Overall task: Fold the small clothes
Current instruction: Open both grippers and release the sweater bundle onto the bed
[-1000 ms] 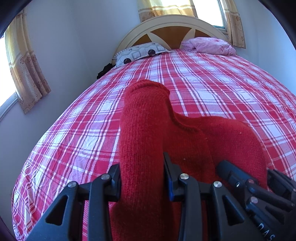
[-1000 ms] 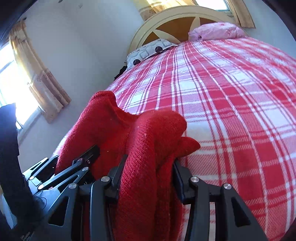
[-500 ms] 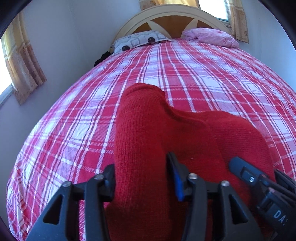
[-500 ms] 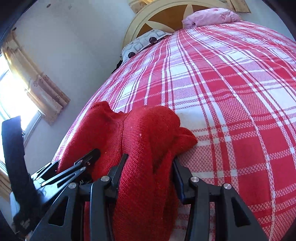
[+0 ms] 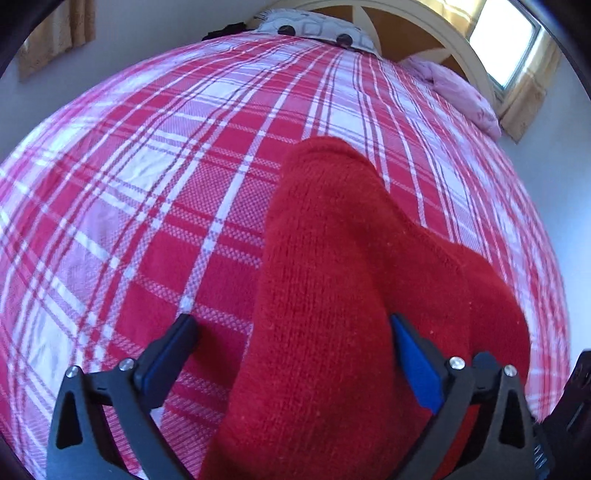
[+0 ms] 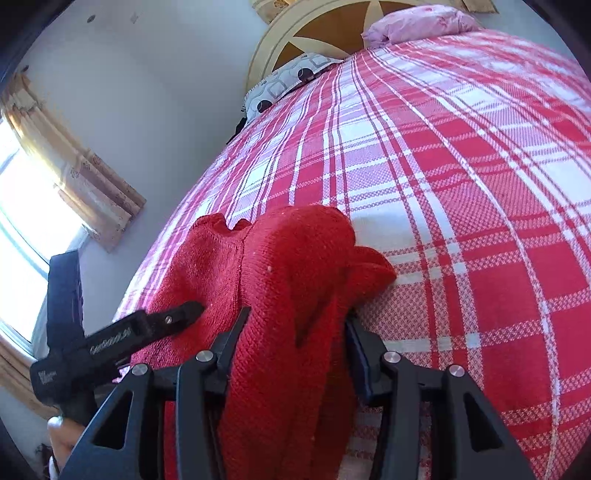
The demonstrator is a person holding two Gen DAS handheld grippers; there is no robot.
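A red knitted garment [image 5: 332,295] lies bunched on the red-and-white plaid bedspread [image 5: 147,184]. In the left wrist view my left gripper [image 5: 291,328] is open, its jaws spread wide; the knit runs between them with a gap on the left side. In the right wrist view my right gripper [image 6: 295,321] is shut on a thick fold of the same garment [image 6: 288,280]. The left gripper [image 6: 110,343] shows there at the left, lying against the knit.
A patterned pillow [image 6: 288,81] and a pink pillow [image 6: 417,22] lie by the cream headboard [image 6: 314,33]. A curtained window [image 6: 55,177] is on the left wall. The bed's left edge runs close to the garment.
The left gripper's jaws have spread apart and let go of the red knit, and it has tilted toward the bed. The right gripper stays shut on its fold, lowered closer to the bedspread.
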